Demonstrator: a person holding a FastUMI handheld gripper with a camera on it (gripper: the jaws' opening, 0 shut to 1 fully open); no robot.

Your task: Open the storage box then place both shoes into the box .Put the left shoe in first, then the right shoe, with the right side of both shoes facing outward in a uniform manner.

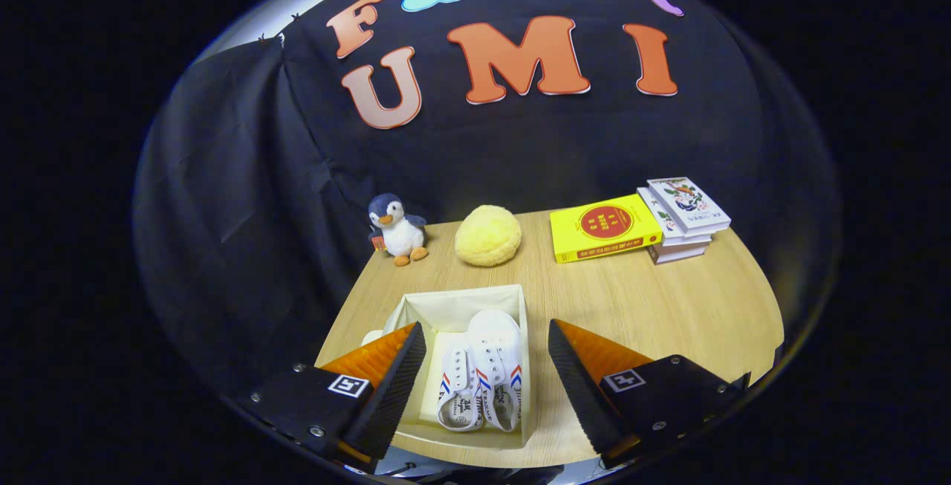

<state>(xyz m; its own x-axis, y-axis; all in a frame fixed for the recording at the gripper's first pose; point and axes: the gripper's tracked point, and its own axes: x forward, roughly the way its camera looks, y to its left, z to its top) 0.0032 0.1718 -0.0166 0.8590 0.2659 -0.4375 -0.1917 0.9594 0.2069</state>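
Two white shoes (pixel 481 373) are lying side by side inside the open storage box (pixel 416 307), toes pointing away, between and below the fingers. The gripper (pixel 487 366) is hovering above them with its fingers spread wide apart, gripping nothing. Judging by this, the placing step is looking finished; what is remaining is backing away cleanly without catching the box wall. Beyond the box, on the wooden table (pixel 669 307), a toy penguin (pixel 396 229), a yellow plush lump (pixel 487 235) and a stack of books (pixel 643 221) are sitting well apart, blocking nothing.
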